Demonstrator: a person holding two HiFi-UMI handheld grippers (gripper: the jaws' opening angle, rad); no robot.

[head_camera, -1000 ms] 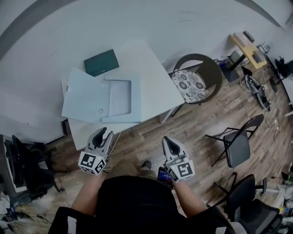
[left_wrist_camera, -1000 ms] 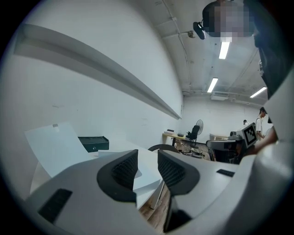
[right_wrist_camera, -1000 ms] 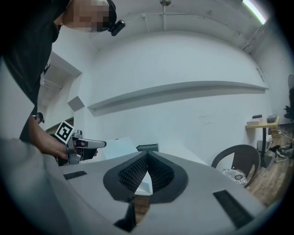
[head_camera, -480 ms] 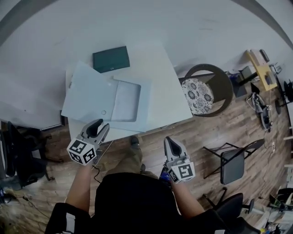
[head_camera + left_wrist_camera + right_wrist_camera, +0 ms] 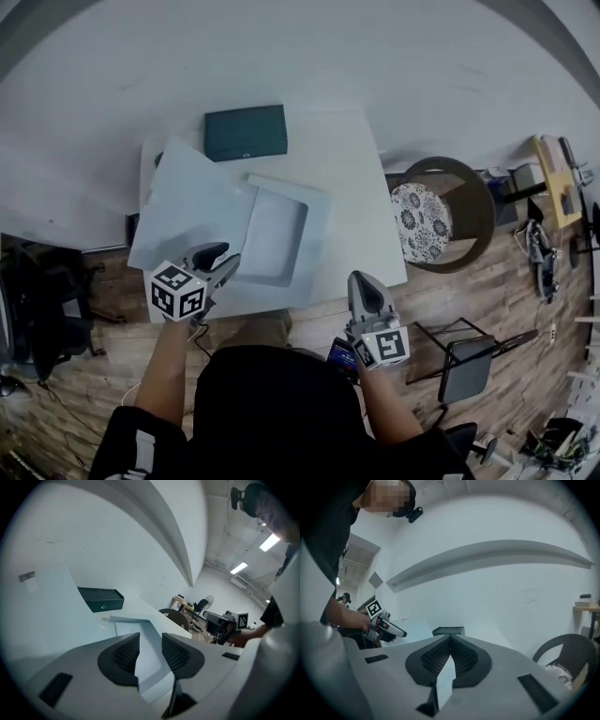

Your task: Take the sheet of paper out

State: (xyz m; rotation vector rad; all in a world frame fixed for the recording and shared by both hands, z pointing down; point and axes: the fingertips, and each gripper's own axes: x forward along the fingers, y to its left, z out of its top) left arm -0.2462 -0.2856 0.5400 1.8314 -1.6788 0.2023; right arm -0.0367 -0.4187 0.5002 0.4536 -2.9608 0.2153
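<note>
The sheet of paper point(image 5: 272, 234) lies flat in the tray-like half of the open pale blue folder point(image 5: 192, 202) on the counter point(image 5: 352, 178). It is just ahead of the left gripper point(image 5: 221, 259) and slightly to its right, with its long axis running away from that gripper toward the dark green box point(image 5: 246, 132) beyond. The left gripper's jaws have just been opening and stand wide apart, nothing between them, tilted down over the folder's near edge. The right gripper point(image 5: 363, 281) is closed and empty, and the sheet is farther off to its left. The left gripper is therefore nearer and looks better placed for the sheet's near short edge.
</note>
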